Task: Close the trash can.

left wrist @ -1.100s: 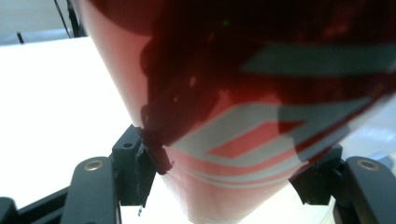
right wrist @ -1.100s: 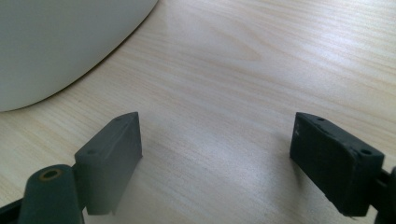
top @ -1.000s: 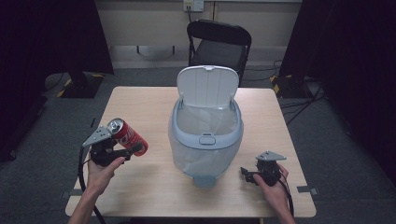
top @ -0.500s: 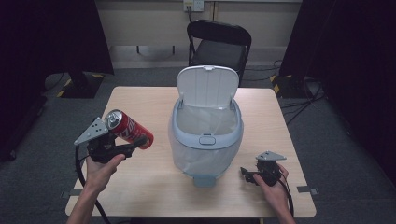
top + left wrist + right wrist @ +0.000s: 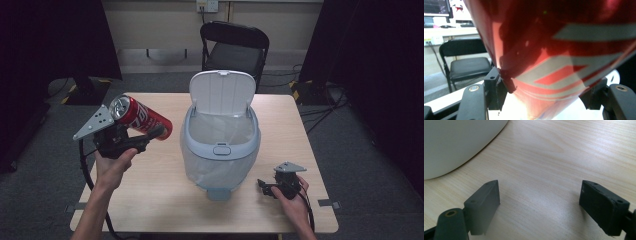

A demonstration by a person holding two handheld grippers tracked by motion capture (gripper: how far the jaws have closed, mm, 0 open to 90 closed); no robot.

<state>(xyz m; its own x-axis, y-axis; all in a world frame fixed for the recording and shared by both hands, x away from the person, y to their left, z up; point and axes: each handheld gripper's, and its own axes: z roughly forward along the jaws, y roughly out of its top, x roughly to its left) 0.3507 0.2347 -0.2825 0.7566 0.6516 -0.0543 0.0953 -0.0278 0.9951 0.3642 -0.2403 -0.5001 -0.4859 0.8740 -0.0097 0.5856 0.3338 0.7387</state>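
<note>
Left gripper point(image 5: 150, 135) clamps red can point(image 5: 140, 117), jaw contact close-up point(image 5: 506, 85)

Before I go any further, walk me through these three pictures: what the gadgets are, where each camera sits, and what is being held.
A person holds a handheld two-jaw gripper in each hand. The high view looks down on a wooden table from above the person's side. On it stands a pale blue bin, lid up, with a liner inside. The left gripper is raised beside the bin, jaws clamped on a red drinks can lying roughly level. The left gripper view looks along those jaws, so the can is huge and close. The right gripper rests near the bin; the right gripper view shows its jaws open over bare wood.
</note>
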